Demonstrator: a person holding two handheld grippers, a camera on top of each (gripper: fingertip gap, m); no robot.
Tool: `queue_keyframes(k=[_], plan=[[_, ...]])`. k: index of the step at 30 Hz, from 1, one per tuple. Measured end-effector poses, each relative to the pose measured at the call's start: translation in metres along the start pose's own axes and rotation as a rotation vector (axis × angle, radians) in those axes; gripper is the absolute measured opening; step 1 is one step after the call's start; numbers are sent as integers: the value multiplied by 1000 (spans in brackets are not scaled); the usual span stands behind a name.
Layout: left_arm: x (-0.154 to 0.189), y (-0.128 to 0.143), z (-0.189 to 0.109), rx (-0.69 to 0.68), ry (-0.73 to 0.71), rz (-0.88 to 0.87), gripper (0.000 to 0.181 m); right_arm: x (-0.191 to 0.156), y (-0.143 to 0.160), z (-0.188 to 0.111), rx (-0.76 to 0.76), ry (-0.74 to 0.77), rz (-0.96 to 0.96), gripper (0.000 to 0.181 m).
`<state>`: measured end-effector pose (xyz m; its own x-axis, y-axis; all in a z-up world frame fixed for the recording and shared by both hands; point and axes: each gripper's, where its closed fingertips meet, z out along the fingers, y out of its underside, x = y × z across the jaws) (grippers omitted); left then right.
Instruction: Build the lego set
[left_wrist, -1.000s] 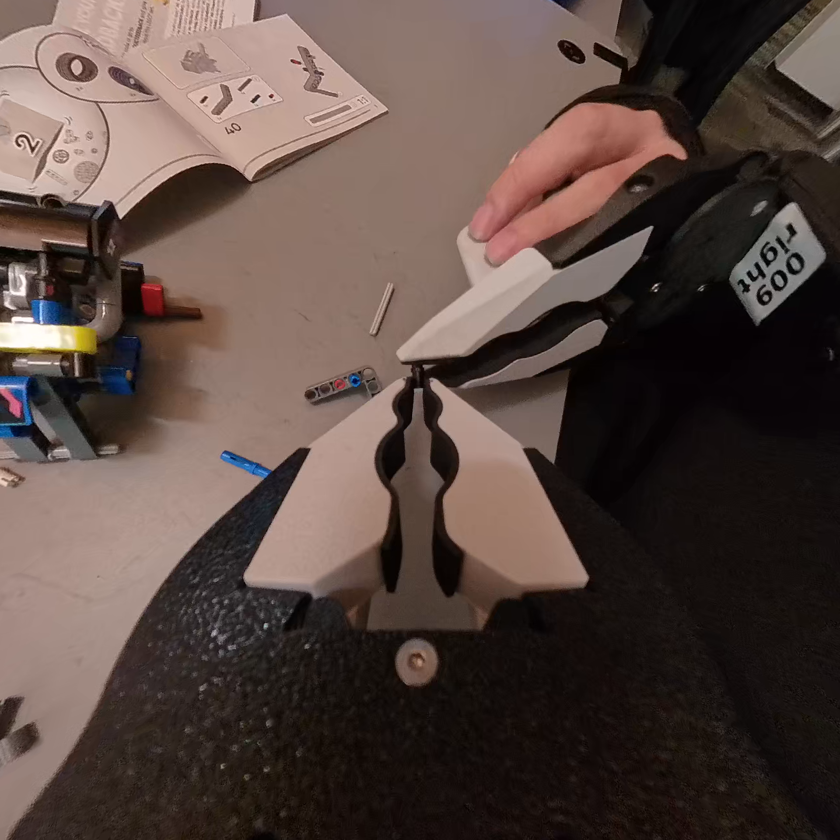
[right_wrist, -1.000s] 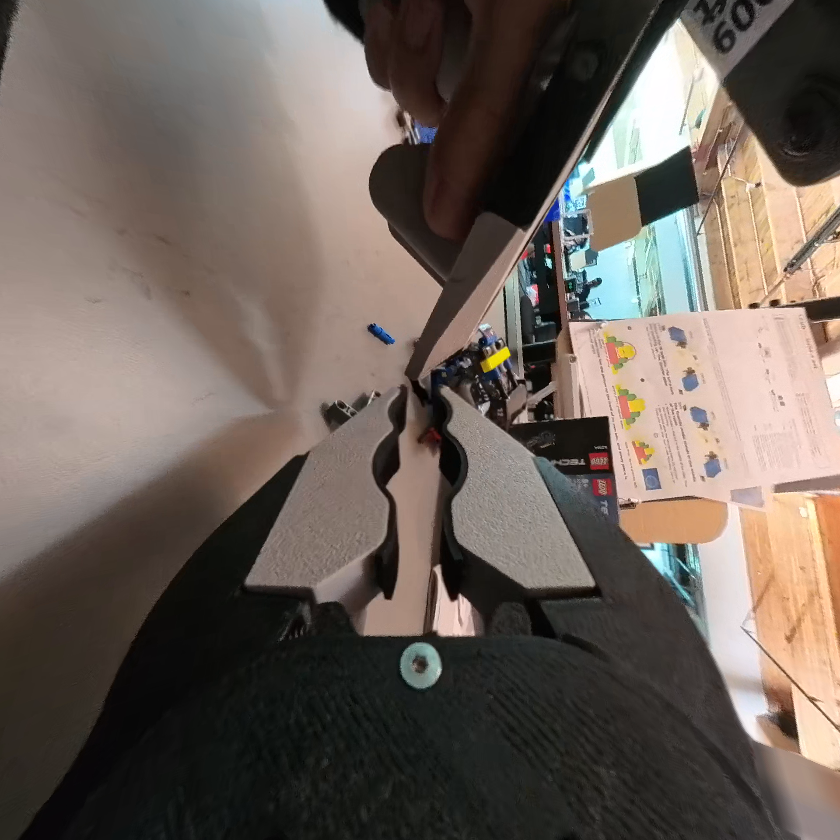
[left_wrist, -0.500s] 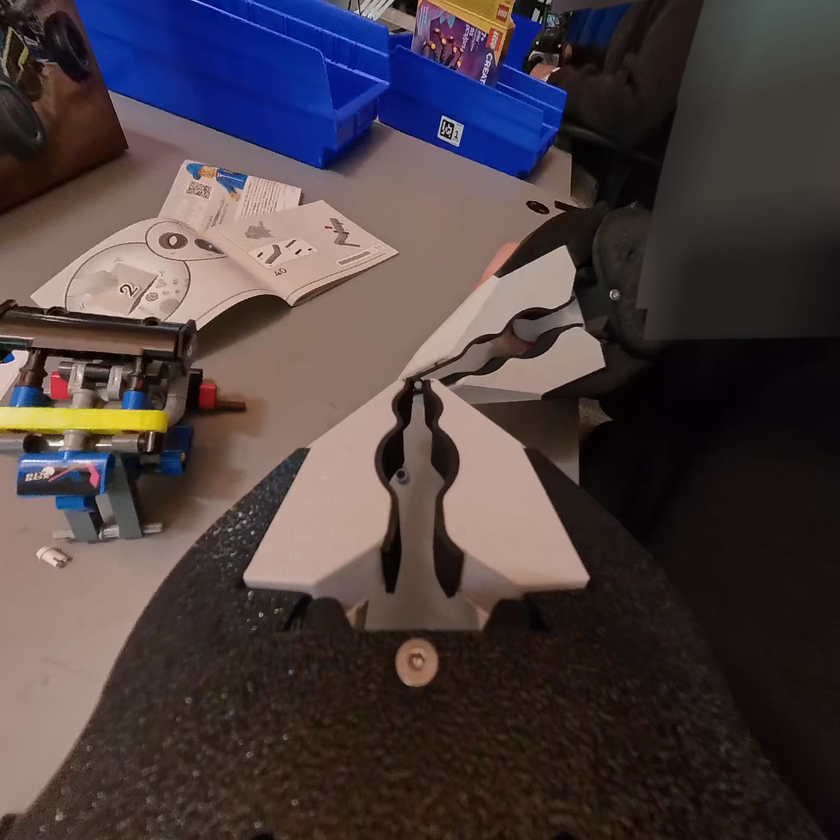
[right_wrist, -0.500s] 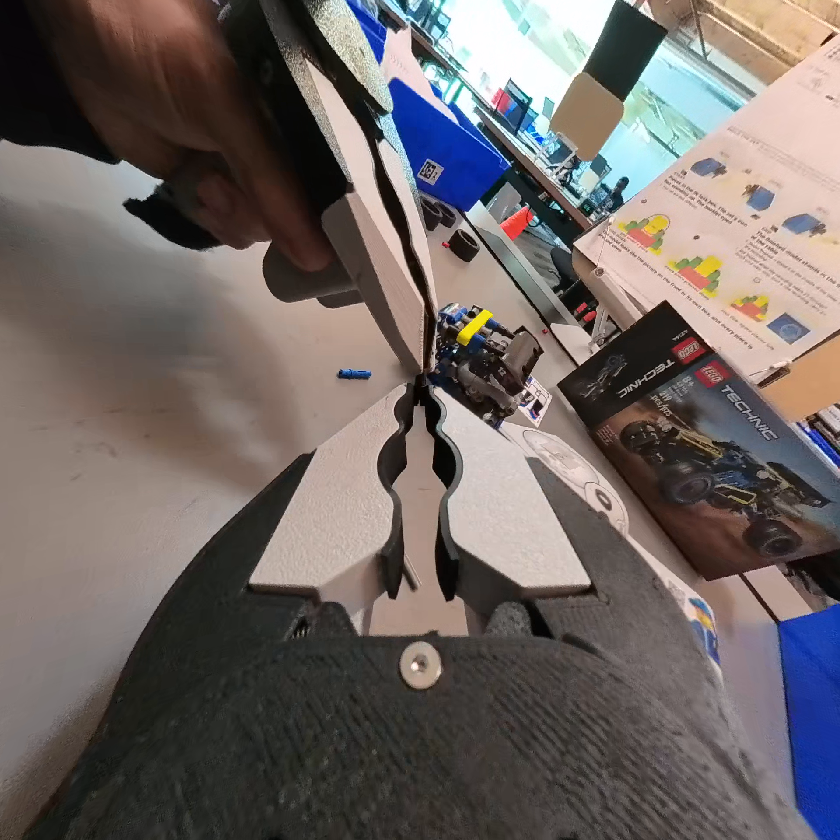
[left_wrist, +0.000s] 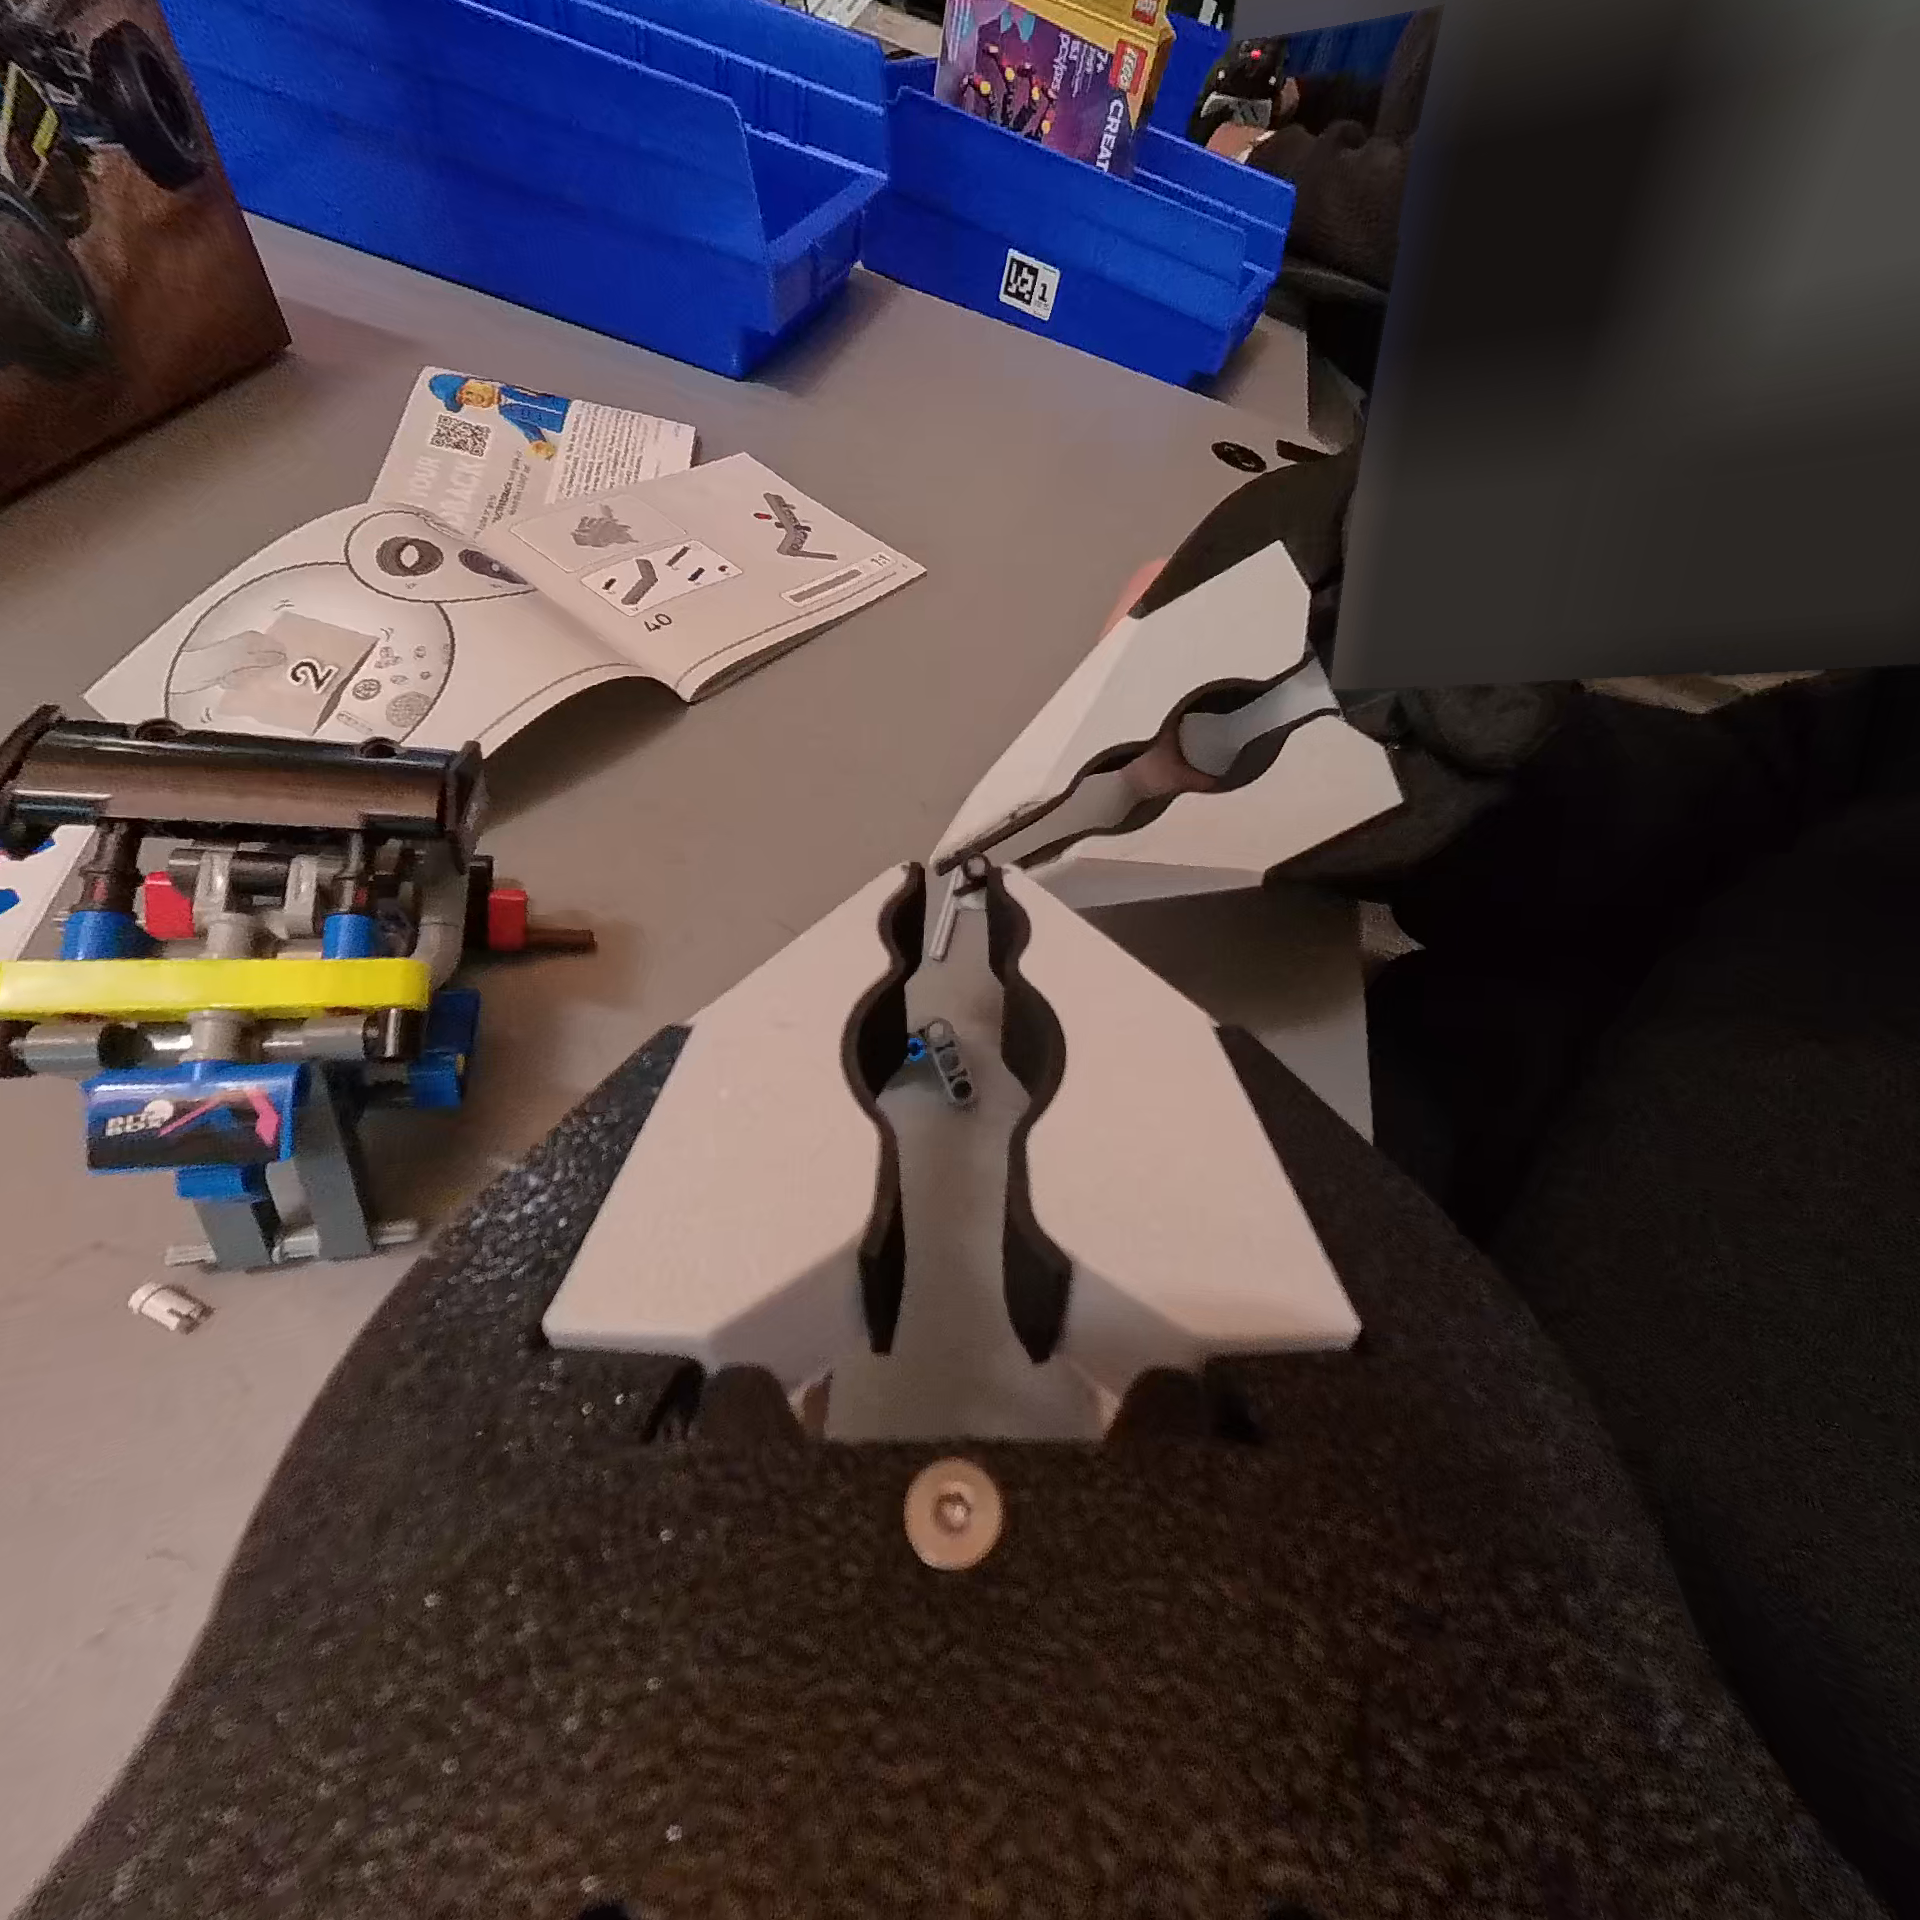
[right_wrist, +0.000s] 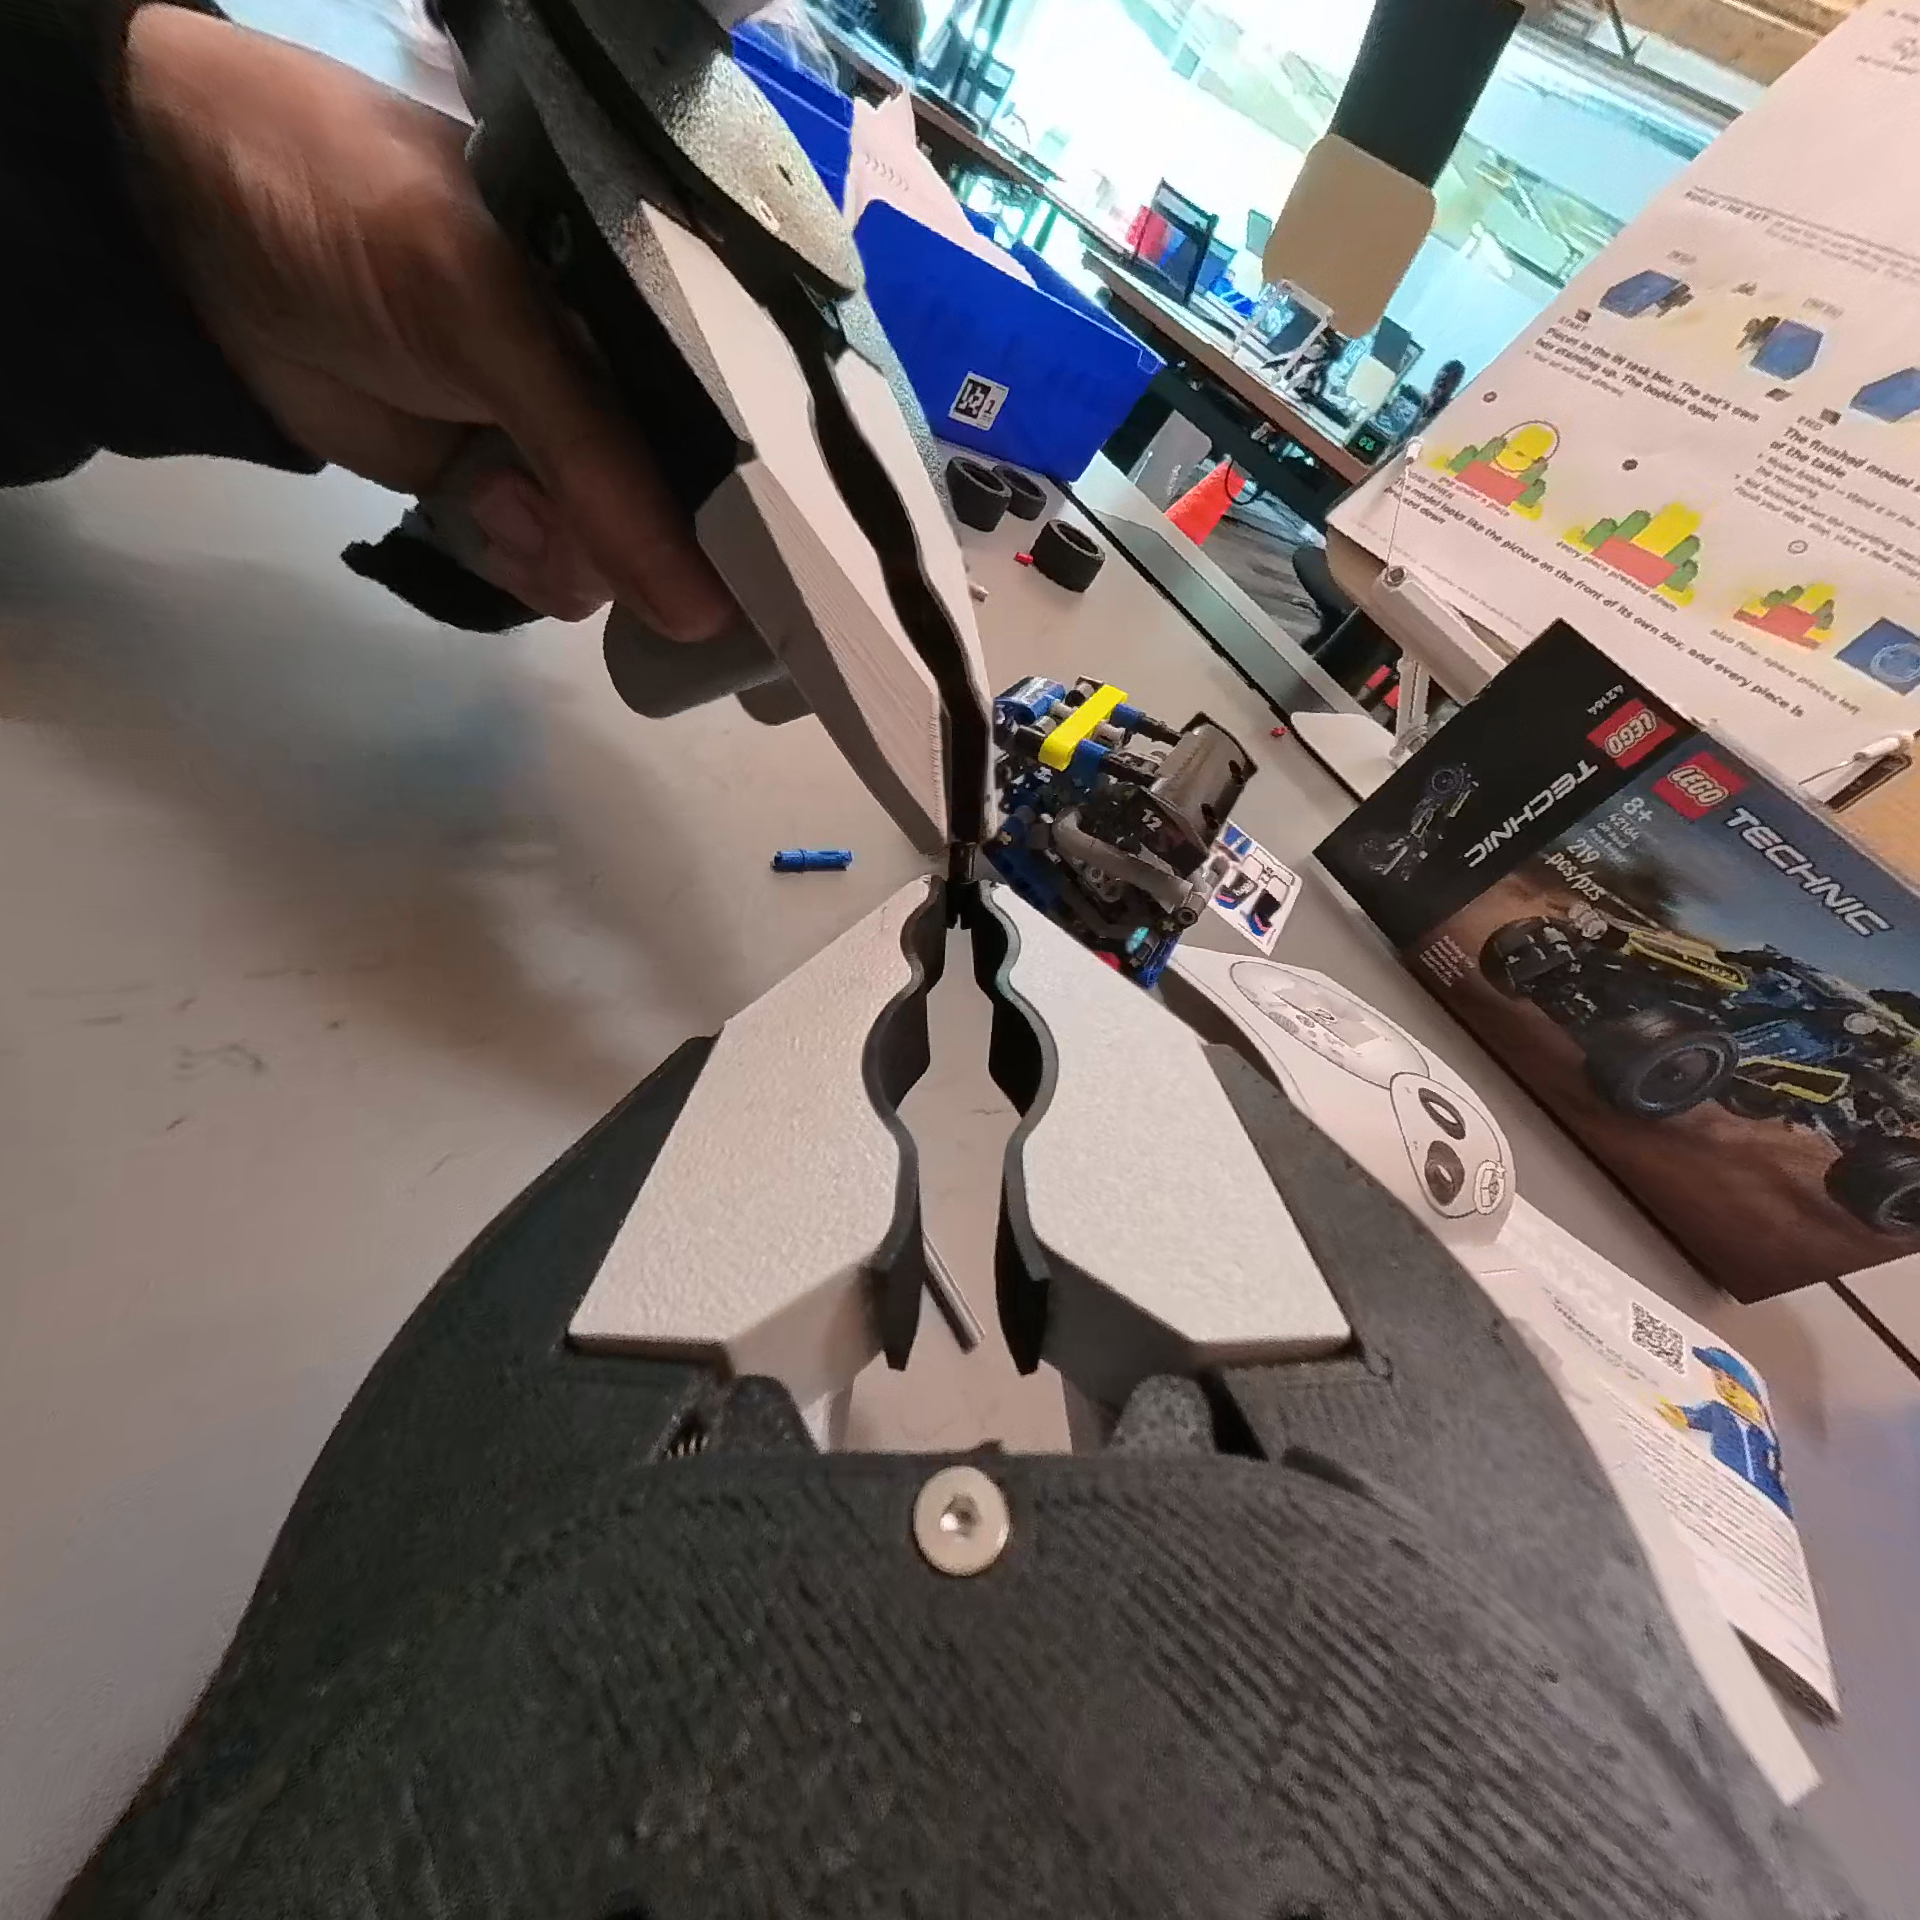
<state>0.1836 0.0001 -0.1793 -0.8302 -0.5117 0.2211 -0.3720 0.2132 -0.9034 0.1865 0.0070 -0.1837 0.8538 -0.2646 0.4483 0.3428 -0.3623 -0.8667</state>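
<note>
My left gripper (left_wrist: 954, 878) and right gripper (right_wrist: 963, 896) meet tip to tip above the grey table (left_wrist: 727, 831). A small black pin (left_wrist: 971, 868) sits at the meeting point. The right gripper is shut on this pin (right_wrist: 961, 883). The left gripper's tips stand slightly apart, and the pin does not fill the gap. The right gripper (left_wrist: 951, 860) comes in from the right in the left wrist view. The left gripper (right_wrist: 961, 844) comes down from above in the right wrist view. The partly built model (left_wrist: 229, 966), blue, grey and yellow, stands on the table to the left (right_wrist: 1101, 810).
An open instruction booklet (left_wrist: 623, 582) lies behind the model. A grey beam with pins (left_wrist: 951, 1060) and a grey axle (left_wrist: 942, 925) lie under the grippers. A blue pin (right_wrist: 810, 858), black tyres (right_wrist: 1065, 551), blue bins (left_wrist: 520, 177) and the set's box (right_wrist: 1662, 987) are around. Only a small space, under 4 cm, lies between the two pairs of fingers.
Both grippers have tilted up from facing down at the table and stayed tip to tip. The left gripper's tips have parted a little. The right gripper still grips the pin.
</note>
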Motion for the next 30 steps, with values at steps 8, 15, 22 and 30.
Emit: queue_keyframes(k=[8,15,22,30], plan=[[-12,-1,-7,-8,-43,30,8,10,3,-5,3,-20,108,3],[-33,-5,-23,-15,-118,49,4,12,7,-5,-17,-77,220,3],[-16,4,-15,-74,-25,88,5,7,8,1,-72,-85,164,3],[-20,26,-15,-211,-45,158,5,6,38,-10,-277,-175,141,3]])
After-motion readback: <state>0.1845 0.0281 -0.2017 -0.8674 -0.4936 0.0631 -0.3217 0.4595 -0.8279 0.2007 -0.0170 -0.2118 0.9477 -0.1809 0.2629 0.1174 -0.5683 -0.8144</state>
